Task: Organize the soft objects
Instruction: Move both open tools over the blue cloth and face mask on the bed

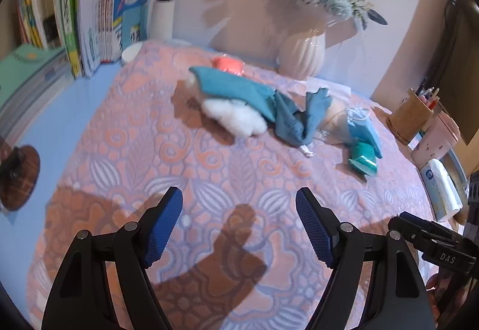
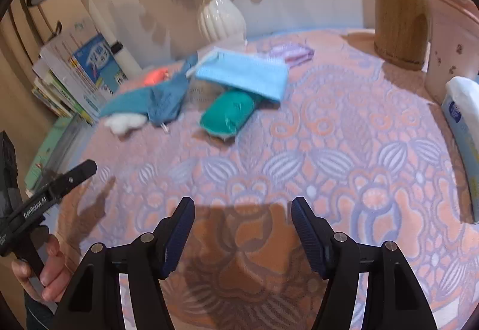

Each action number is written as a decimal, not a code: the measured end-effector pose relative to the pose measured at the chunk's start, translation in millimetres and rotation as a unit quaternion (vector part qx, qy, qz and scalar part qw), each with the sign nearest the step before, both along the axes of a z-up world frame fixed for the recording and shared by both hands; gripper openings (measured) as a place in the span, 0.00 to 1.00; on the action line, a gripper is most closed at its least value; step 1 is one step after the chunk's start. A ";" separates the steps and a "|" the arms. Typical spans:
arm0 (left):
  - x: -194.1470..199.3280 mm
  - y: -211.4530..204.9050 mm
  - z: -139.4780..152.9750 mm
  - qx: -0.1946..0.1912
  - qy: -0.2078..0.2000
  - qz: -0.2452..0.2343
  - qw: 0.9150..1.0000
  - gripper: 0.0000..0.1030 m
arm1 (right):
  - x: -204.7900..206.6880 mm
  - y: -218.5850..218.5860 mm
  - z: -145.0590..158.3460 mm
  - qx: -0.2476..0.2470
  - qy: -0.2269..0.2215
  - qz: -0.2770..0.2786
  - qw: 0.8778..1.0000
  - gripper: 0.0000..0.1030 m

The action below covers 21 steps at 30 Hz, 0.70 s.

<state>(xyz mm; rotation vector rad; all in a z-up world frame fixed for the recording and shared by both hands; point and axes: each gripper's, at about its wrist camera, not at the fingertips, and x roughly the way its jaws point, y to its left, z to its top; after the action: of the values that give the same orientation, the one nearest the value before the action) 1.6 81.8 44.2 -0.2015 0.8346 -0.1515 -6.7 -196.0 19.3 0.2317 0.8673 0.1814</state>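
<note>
left wrist view: left gripper fingers apart over patterned cloth; teal cloth on white cotton. right gripper fingers apart, empty.

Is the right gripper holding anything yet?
No, the right gripper is open with only the patterned cloth showing between its fingers, well short of the green packet.
</note>
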 end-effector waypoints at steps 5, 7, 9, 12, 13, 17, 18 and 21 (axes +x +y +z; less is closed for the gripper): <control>3.2 1.2 -6.5 -0.018 0.012 -0.005 1.000 0.74 | 4.1 6.4 -1.6 -0.022 -0.002 0.000 1.000 0.68; 1.5 2.5 -6.3 -0.025 0.010 -0.007 1.000 0.74 | 4.9 9.7 -2.2 -0.030 -0.002 0.002 1.000 0.69; -0.7 6.3 -4.6 -0.041 -0.001 -0.011 0.999 0.74 | 5.2 12.0 -2.6 -0.035 -0.002 0.006 0.999 0.71; 1.4 11.0 -7.0 -0.057 0.007 -0.007 0.998 0.74 | 5.1 12.1 -3.0 -0.034 -0.002 0.009 0.999 0.74; 2.0 11.7 -7.6 -0.060 0.009 -0.005 0.998 0.74 | 5.2 11.7 -3.2 -0.032 -0.001 0.009 0.999 0.74; -2.1 15.3 -4.0 -0.058 -0.001 0.010 0.998 0.74 | 4.0 9.7 -2.8 -0.026 -0.001 0.005 1.000 0.74; -5.0 15.9 0.0 -0.051 -0.006 0.018 0.999 0.74 | 3.9 8.5 -2.3 -0.021 0.001 0.003 1.000 0.74; -10.0 17.3 14.9 -0.046 -0.009 0.019 0.999 0.74 | 2.3 4.2 1.3 -0.011 0.008 0.001 1.000 0.74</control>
<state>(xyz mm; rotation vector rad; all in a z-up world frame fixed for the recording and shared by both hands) -8.4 99.1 59.1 -0.3021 0.8069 -0.1560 -4.5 -191.8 20.5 0.2114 0.8852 0.1709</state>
